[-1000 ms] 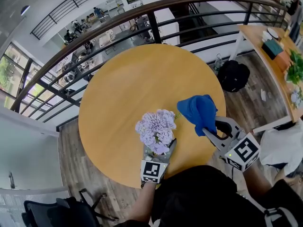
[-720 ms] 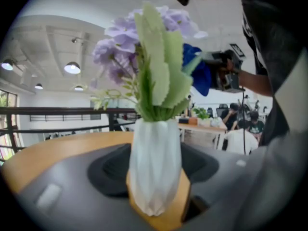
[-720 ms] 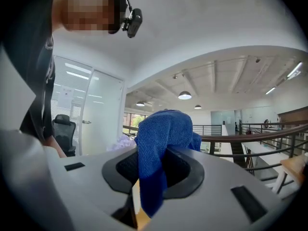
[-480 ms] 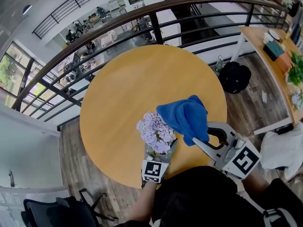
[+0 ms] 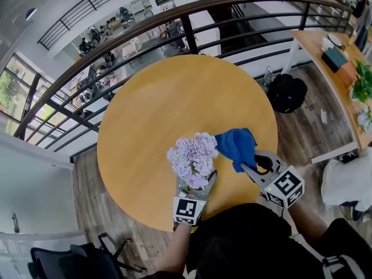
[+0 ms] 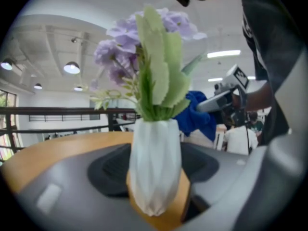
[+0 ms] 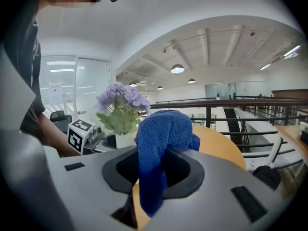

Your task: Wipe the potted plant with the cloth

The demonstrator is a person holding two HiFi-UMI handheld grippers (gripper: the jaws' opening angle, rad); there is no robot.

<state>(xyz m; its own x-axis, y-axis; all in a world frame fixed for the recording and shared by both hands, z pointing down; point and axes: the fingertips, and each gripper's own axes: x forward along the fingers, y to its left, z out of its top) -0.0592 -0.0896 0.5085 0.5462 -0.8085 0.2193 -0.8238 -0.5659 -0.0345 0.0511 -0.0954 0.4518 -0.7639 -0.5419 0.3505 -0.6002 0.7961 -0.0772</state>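
The potted plant [image 5: 193, 157] sits on the tabletop's [image 5: 163, 103] near side, its white vase [image 6: 155, 170] clamped in the left tool [image 5: 196, 183], and the right tool [image 5: 248, 167] pinches the blue cloth [image 5: 235, 145] just beside the purple blooms. A hard swipe could, I'd say, bend the stems or tip the vase in that grip, or the bunched cloth might snag a leaf.

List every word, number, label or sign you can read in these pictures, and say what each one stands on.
No text here can be read.
Left marker cube: black-and-white square pattern only, no letters.
Right marker cube: the same kind of pattern, no letters.
White print on the person's dark shirt: too blurred to read.
Sheet on the glass wall: too small to read.
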